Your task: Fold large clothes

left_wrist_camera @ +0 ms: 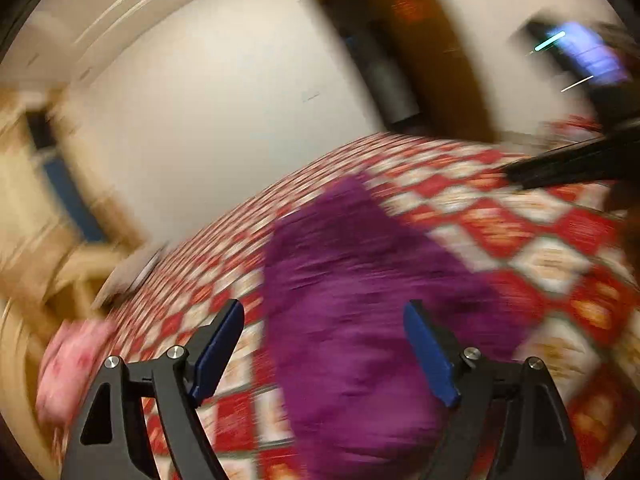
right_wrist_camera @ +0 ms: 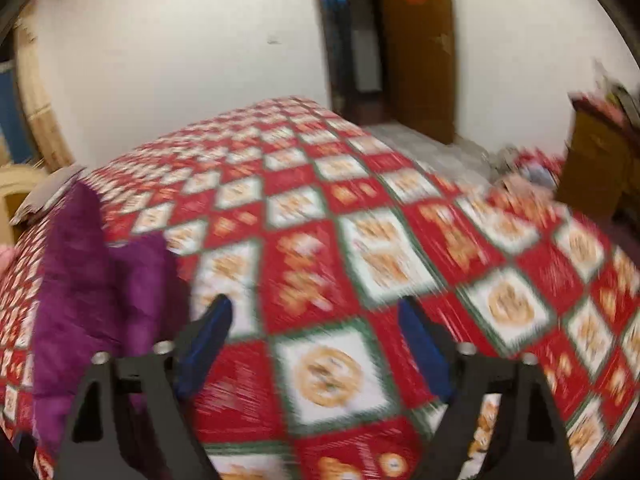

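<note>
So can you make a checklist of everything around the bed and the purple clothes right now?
Surface: bed under a red, white and green checked cover.
Job's things: purple garment lying bunched on the cover, below the left gripper.
Clutter: pink item at the bed's left edge; a grey flat thing near it, too blurred to name.
Grippers: left gripper open, nothing between its fingers; right gripper open over bare cover.
Cables: nothing seen.
Surroundings: white wall, brown door, wooden cabinet at right.
</note>
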Demonstrator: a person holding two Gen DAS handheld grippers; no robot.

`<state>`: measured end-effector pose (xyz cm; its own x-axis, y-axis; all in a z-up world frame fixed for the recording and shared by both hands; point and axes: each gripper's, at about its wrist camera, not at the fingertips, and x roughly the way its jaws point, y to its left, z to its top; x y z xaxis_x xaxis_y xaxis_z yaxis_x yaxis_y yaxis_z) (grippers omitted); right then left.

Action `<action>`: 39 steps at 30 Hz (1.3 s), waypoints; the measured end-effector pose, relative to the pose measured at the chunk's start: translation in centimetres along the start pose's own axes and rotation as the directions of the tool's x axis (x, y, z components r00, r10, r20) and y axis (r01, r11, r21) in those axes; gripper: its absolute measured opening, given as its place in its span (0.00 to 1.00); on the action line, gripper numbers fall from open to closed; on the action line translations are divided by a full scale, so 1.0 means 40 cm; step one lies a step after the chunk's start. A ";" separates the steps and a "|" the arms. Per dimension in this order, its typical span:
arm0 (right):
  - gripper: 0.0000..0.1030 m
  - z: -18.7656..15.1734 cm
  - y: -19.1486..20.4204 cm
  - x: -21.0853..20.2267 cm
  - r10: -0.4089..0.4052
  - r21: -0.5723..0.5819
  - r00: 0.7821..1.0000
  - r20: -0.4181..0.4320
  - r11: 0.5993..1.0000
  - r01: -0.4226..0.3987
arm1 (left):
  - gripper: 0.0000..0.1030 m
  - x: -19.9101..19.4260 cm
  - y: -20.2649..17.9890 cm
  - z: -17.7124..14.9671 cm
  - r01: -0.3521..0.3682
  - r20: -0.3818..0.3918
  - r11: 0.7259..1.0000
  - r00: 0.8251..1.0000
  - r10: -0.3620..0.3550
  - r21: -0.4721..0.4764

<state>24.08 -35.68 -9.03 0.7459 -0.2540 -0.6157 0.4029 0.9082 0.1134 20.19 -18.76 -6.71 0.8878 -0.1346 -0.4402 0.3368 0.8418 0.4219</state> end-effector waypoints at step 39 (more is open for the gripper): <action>0.51 -0.080 0.239 0.316 0.079 0.036 0.988 -0.134 0.997 -0.075 | 0.88 0.546 0.044 -0.023 -0.119 -0.290 0.937 0.957 0.020 -0.328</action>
<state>35.66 -29.14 -18.20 0.6973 -0.1346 -0.7041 0.3647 0.9122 0.1868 39.89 -19.73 -16.30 0.7650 0.0400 -0.6428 0.1067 0.9764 0.1878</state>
